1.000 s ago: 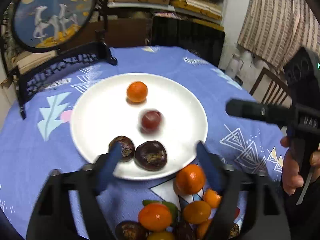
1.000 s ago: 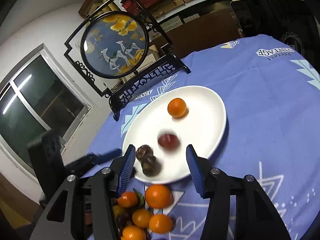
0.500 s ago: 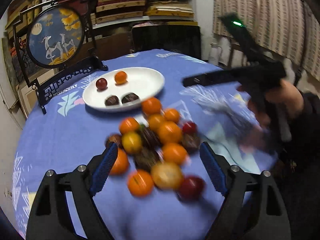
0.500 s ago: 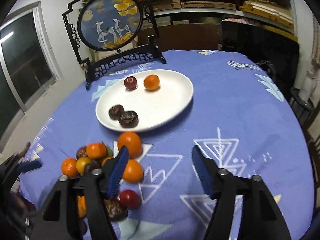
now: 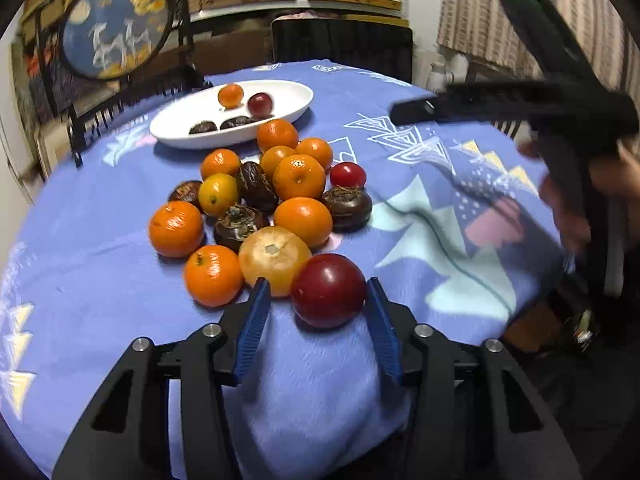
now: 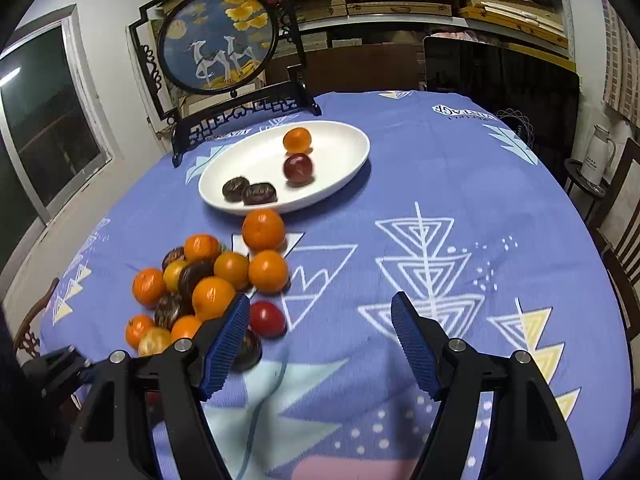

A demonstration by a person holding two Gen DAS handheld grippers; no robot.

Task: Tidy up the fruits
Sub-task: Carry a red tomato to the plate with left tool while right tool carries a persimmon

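Observation:
A pile of oranges (image 5: 298, 176), dark brown fruits (image 5: 347, 207) and red fruits lies on the blue tablecloth. My left gripper (image 5: 316, 304) is open, its jaws on either side of a large red fruit (image 5: 328, 290) at the pile's near edge; the right pad looks close to it. A white plate (image 6: 336, 152) farther back holds an orange (image 6: 297, 139), a red fruit (image 6: 298, 168) and two dark fruits (image 6: 248, 191). My right gripper (image 6: 320, 312) is open and empty above the cloth, right of the pile (image 6: 212, 280). It also shows in the left wrist view (image 5: 520, 104).
A round painted screen on a black stand (image 6: 218, 40) stands behind the plate. Shelves of boards line the back wall. A black panel (image 6: 500, 76) and wooden chairs (image 6: 624, 216) stand past the table's far and right edges. A white jug (image 6: 598, 152) sits on a side stand.
Both grippers pulled back from the plate toward the near side of the table. My left gripper dropped low to the pile and narrowed around the big red fruit. The plate's red fruit rolled.

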